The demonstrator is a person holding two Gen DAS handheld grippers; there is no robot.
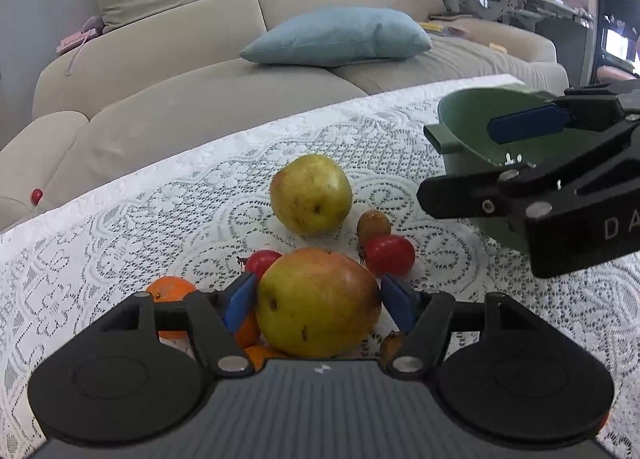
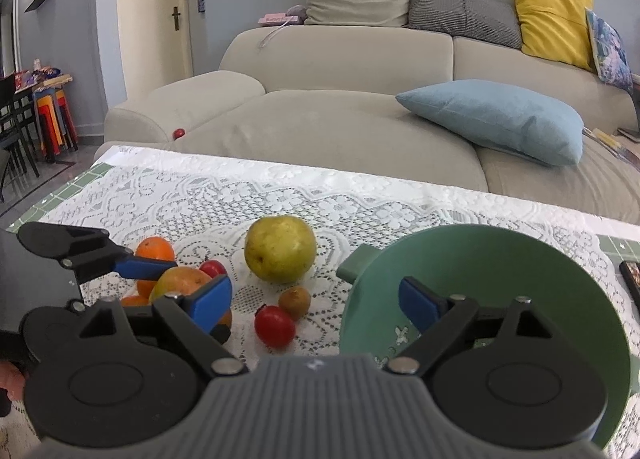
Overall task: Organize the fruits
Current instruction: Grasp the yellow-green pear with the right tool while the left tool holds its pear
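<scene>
While nothing can be seen in the green bowl (image 2: 500, 271) yet apart from its own white pattern on the bottom, the sort looks barely started; part of its inside is hidden behind the right tool, so that is a judgement. Going left to right across the lace-covered counter (image 2: 352, 211): an orange (image 2: 154, 249) sits at the left of the cluster, with at least one more orange piece half hidden under the left tool (image 1: 318, 295). That tool has its blue pads either side of the red-green apple (image 1: 318, 301), jaws wide; in the left wrist view the left pad looks to touch the skin and a thin gap shows at the right pad, so it reads as bracketing, not clamped. No lift is visible; the apple rests among the oranges. A small red fruit (image 1: 262, 261) sits just behind it. Next comes the yellow-green apple (image 2: 280, 249), alone and untouched, then a small brown fruit (image 2: 295, 300) touching a second red one (image 2: 275, 326) in front. Far right, the right tool (image 2: 316, 307) hangs at the near rim of the bowl, jaws spread wide, holding nothing, one pad over the bowl and the other outside it. Remaining: seemingly every fruit, starting with the apple being grasped.
</scene>
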